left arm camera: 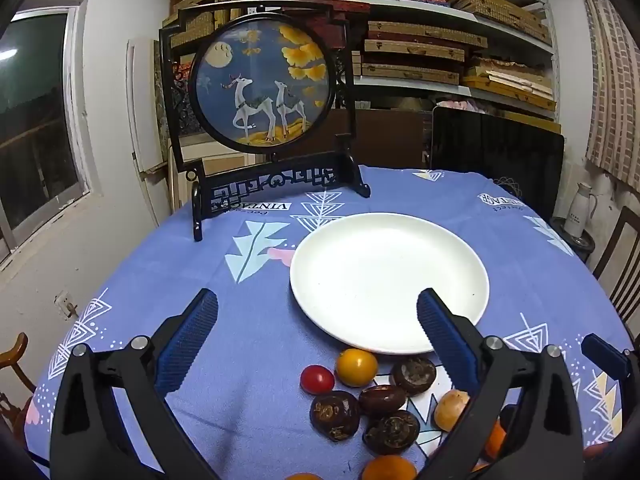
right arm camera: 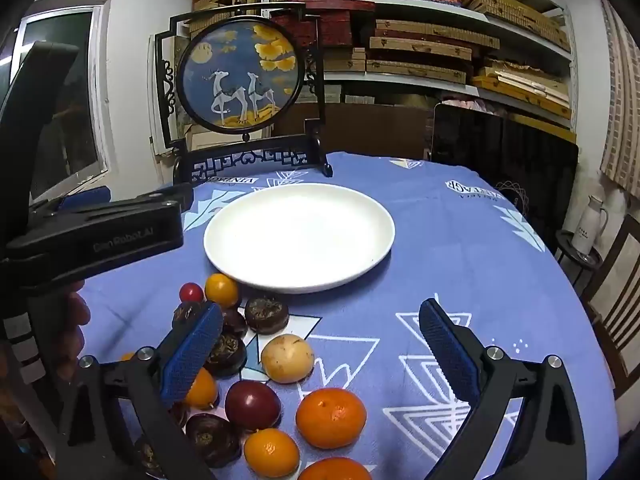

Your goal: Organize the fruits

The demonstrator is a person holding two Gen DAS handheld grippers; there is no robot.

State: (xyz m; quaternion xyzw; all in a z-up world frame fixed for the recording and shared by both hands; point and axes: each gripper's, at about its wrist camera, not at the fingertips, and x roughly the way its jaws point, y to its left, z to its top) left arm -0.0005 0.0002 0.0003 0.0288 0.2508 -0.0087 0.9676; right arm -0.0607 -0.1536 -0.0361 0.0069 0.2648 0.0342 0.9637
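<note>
White plate (right arm camera: 299,236): bare, mid-table on the blue patterned cloth (right arm camera: 460,248); near rim just beside the fruit cluster.
Fruit cluster: on the cloth at the plate's near side; red cherry tomato (right arm camera: 191,292) and yellow tomato (right arm camera: 221,290) closest to the rim, dark brown ridged pieces (right arm camera: 266,314) behind them, a pale yellow round fruit (right arm camera: 287,358), a dark red one (right arm camera: 252,405) and oranges (right arm camera: 331,417) nearest the camera.
Right gripper (right arm camera: 320,344): fingers spread wide, nothing between them, hovering above the cluster's right side.
Left gripper (left arm camera: 318,332): likewise wide apart and holding nothing, above the cloth at the plate's near-left rim.
Open room: bare cloth right of the plate and in front of the right gripper's right finger; more bare cloth left of the plate.
Edges: round table edge curving off right; black framed deer screen (left arm camera: 262,88) standing at the far edge, behind the plate.
Hidden or cut off: several dark pieces partly behind the right gripper's left finger (right arm camera: 192,354); lowest oranges cropped by the frame; dark fruits possibly water chestnuts, hard to tell.
</note>
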